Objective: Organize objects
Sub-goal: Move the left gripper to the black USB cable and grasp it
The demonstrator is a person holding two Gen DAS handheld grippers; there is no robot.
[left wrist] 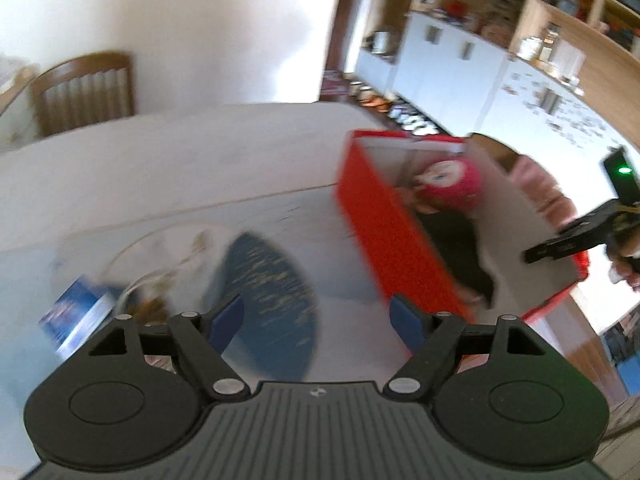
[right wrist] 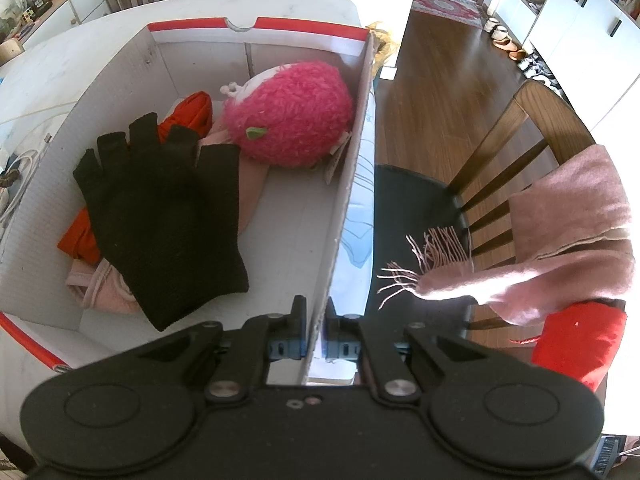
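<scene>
- One cardboard box (right wrist: pixel 280 216) stands at the right edge of the white surface (right wrist: pixel 48 76): red outside, plain white corrugated card inside, open on top, with a half-round notch in its far rim.
- Inside it lie one black knitted fingerless glove (right wrist: pixel 160 216), flat and uppermost; one round, shaggy pink plush toy (right wrist: pixel 292 116) against the far wall; one orange cloth (right wrist: pixel 192 112) and one pale pink cloth (right wrist: pixel 104 288), both mostly buried under the glove.
- The right gripper (right wrist: pixel 314 320) is pinched tight on the box's thin right wall, one pad on each side of the card.
- The left gripper (left wrist: pixel 320 324) stands wide apart with nothing between its blue pads, above the surface just left of the box.
- One fringed, woolly pink scarf (right wrist: pixel 560 248) hangs over a slatted wooden chair (right wrist: pixel 520 148) off the surface's right edge; a red fabric item (right wrist: pixel 576 344) is beneath it, cut off.
- The left wrist view is motion-blurred: a blue-and-white oval shape (left wrist: pixel 268 292), a white cable (left wrist: pixel 132 264) and a blue box (left wrist: pixel 76 320) near the left edge are hard to identify.
</scene>
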